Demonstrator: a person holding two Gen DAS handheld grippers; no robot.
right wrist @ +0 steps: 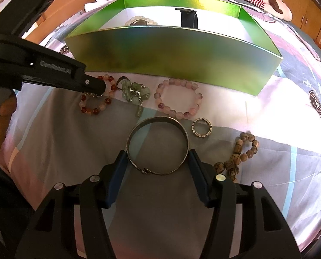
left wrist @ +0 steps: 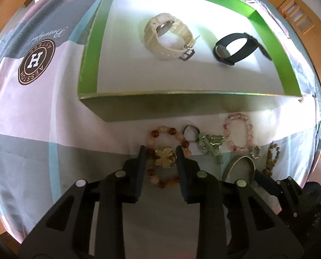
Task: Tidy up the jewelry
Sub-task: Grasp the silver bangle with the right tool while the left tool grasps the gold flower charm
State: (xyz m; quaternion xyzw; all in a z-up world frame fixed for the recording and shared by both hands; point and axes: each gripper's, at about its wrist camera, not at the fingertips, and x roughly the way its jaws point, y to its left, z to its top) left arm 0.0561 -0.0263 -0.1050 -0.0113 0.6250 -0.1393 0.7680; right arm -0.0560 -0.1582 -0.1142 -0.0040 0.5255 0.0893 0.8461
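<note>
An amber and red bead bracelet (left wrist: 172, 131) with a gold flower charm (left wrist: 164, 160) lies on the patterned cloth in front of the green box (left wrist: 160, 108). My left gripper (left wrist: 160, 149) points down on it, pads pressed against the charm and nearby beads. The right wrist view shows that gripper (right wrist: 97, 88) over the same bracelet (right wrist: 95, 111). My right gripper (right wrist: 157, 151) holds the silver bangle (right wrist: 158, 120) across its width, both pads touching it as it rests on the cloth. Inside the box (right wrist: 171, 58) lie a cream watch (left wrist: 169, 34) and a black watch (left wrist: 236, 47).
More jewelry lies on the cloth along the box front: a white-stone ring (left wrist: 190, 135), a green jade piece (right wrist: 134, 92), a pink bead bracelet (right wrist: 177, 114), a small silver ring (right wrist: 195, 129) and brown wooden beads (right wrist: 242, 151). A hand (right wrist: 0, 112) grips the left tool.
</note>
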